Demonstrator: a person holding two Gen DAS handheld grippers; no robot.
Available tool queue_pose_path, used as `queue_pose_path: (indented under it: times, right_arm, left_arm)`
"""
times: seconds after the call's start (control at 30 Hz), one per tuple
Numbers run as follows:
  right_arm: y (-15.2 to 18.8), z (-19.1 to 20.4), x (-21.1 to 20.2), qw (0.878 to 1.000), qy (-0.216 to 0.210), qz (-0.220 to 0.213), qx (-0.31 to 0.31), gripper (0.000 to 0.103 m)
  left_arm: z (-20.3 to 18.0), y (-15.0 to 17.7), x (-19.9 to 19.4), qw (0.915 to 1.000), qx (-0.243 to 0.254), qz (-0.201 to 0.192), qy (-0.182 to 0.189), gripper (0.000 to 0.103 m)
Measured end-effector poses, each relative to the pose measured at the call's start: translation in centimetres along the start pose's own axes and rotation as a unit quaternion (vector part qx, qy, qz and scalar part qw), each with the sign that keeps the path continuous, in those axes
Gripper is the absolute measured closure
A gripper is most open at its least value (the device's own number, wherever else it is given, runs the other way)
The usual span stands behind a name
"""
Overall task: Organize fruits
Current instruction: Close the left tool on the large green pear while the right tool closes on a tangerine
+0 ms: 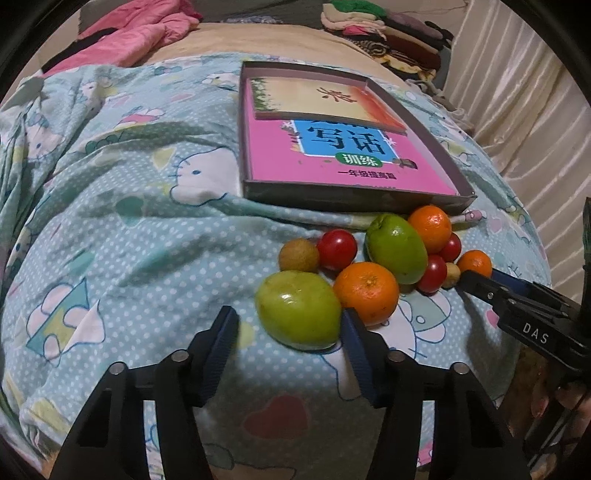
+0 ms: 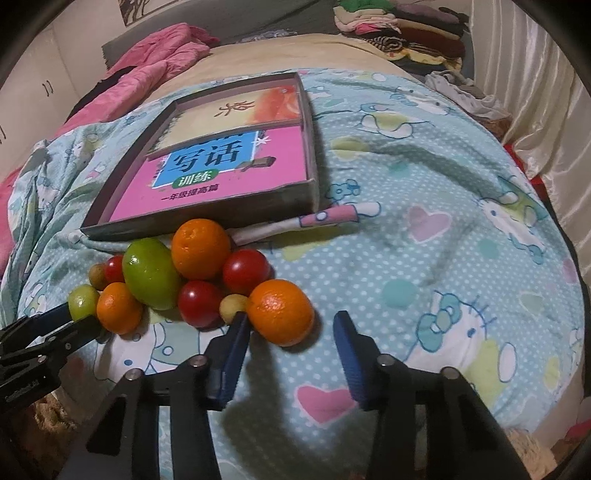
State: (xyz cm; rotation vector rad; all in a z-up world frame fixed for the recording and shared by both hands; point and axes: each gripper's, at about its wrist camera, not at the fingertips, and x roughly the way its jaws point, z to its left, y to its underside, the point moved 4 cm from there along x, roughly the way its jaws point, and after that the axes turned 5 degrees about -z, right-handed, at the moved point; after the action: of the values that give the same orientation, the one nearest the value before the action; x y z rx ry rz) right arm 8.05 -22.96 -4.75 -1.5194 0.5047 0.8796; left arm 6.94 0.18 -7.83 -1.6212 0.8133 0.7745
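A heap of fruit lies on the patterned bedsheet in front of a shallow box point(image 1: 351, 194). My left gripper point(image 1: 289, 315) is open around the nearest green fruit point(image 1: 297, 310); the right-hand finger point(image 1: 354, 332) touches it, the other stands clear. Behind it lie an orange point(image 1: 367, 293), a second green fruit point(image 1: 395, 249), cherry tomatoes point(image 1: 337, 249) and a brown longan point(image 1: 298, 254). My right gripper point(image 2: 291, 318) is open around the nearest orange point(image 2: 280, 312); its left finger point(image 2: 236, 339) sits beside it, the right one is apart. That gripper point(image 1: 476, 280) also shows at the heap's right edge.
The box point(image 2: 207, 214) holds a pink workbook point(image 2: 221, 173) and a smaller book point(image 2: 240, 107). A rolled pink-and-white cloth point(image 2: 325, 218) lies beside it. Pink bedding point(image 1: 140, 33) and piled clothes point(image 1: 388, 33) are at the back, a cream curtain point(image 1: 517, 110) to the right.
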Motion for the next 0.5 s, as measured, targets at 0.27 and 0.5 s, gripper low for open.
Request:
queue_pose_path:
  times: [0.27,0.5]
  right_arm:
    - [-0.3,-0.5,0.6,0.999,-0.031,-0.002,0.025,0.064]
    - [-0.5,-1.2,0.8,0.996,-0.065,-0.013,0.059,0.068]
  left_arm:
    - [0.0,-0.3,0.9,0.9998,-0.005,0.010,0.019,0.053]
    - [0.3,-0.5,1.0,0.9991,-0.019,0.010,0.037,0.053]
